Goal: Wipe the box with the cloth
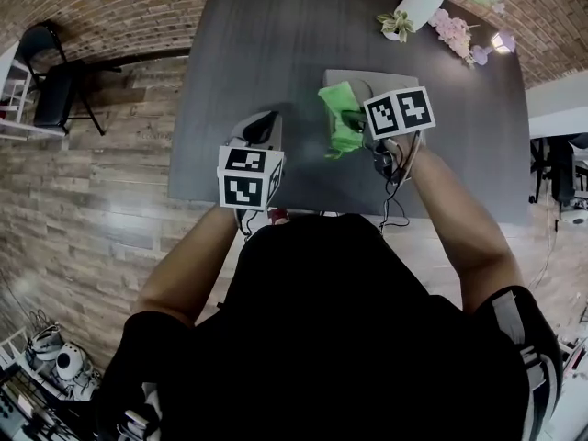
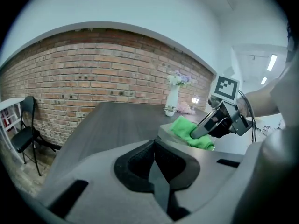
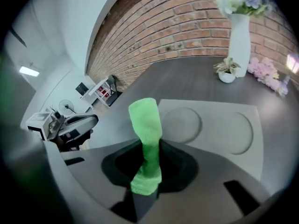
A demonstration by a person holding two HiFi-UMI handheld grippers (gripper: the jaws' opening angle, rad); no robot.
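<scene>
The dark, matte desk [image 1: 266, 53] stretches wide and bare to the left of the box and beyond it, while its near edge runs close in front of the box. The box [image 3: 212, 125] is pale grey and smooth, with a flat top, straight edges and two shallow round dents. Left of the box, clear of its side, the left hand-held gripper [image 2: 156, 164] has its black pads pressed together with nothing between them. At the box's near edge, the right hand-held gripper [image 3: 147, 169] is clamped on the cloth [image 3: 145, 120], a bright green, nubbly strip that rises from the jaws and bunches on the box's top. Beyond the box's far right corner stand a tall white vase [image 3: 240, 43] and a small potted plant [image 3: 227, 73].
</scene>
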